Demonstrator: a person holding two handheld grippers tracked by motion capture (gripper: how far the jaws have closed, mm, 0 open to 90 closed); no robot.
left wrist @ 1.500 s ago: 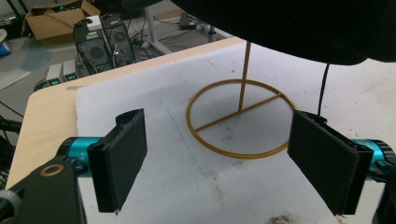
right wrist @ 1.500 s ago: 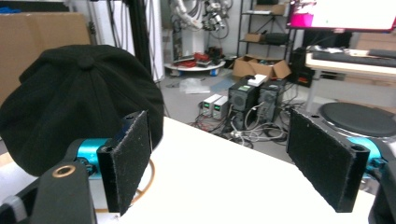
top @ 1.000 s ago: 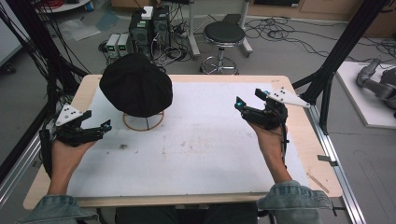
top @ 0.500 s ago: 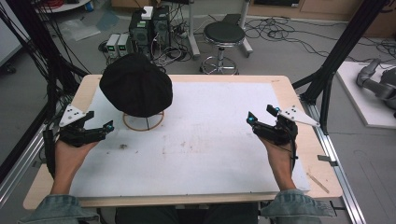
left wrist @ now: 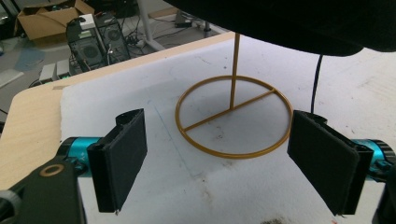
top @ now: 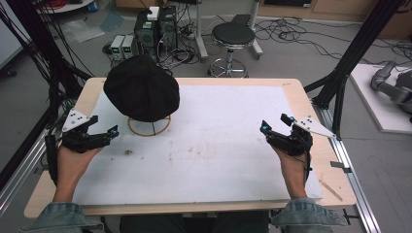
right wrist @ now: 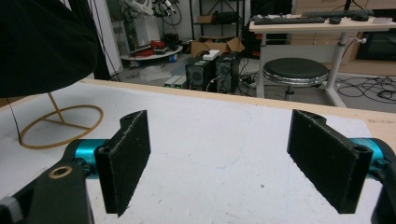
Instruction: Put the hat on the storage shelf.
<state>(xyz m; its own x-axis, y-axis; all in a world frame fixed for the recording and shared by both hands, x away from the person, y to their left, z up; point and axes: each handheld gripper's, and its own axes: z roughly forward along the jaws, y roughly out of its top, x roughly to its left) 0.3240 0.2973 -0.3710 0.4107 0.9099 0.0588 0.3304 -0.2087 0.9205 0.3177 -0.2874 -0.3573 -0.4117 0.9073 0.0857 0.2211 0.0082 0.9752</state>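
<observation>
Black hat (top: 141, 93) on gold stand (top: 149, 127), far left of counter (top: 233, 160); left hand-held gripper (top: 103, 130) near, right hand-held gripper (top: 274, 123) well apart, both wide, holding nothing.

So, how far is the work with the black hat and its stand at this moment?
The black hat already sits on top of the gold wire stand, so placing looks done. Nothing is in hand: the left tool is open and empty near the stand's ring, and the right tool is open and empty at the far side of the white mat. What is left cannot be told; perhaps only parking both tools.
</observation>
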